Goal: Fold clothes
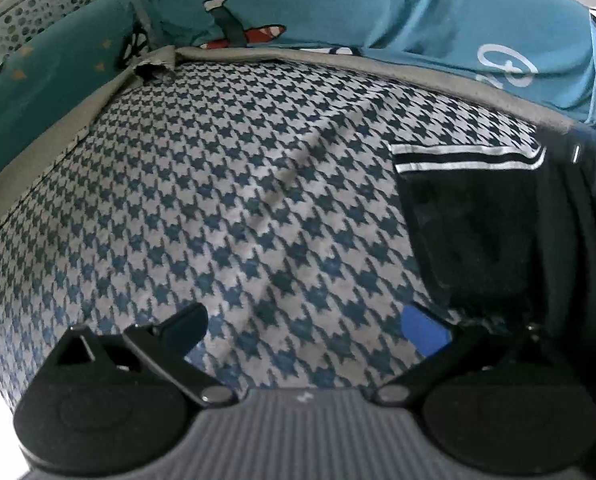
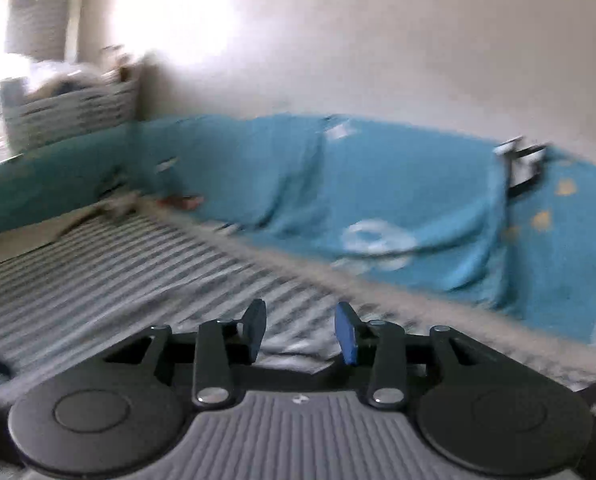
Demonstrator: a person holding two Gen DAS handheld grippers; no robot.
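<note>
The left hand-held gripper [image 1: 314, 330] hangs wide open over the houndstooth bed cover [image 1: 217, 200], the black garment [image 1: 478, 232] lying just to its right. The right hand-held gripper [image 2: 300, 332] stands partly open, empty, no garment showing between its fingers.

Ahead and right of my left jaws I count one black garment [image 1: 474, 232]; one houndstooth bedcover [image 1: 225, 208] beneath them; two perforated baskets [image 1: 53, 4] beyond.
</note>
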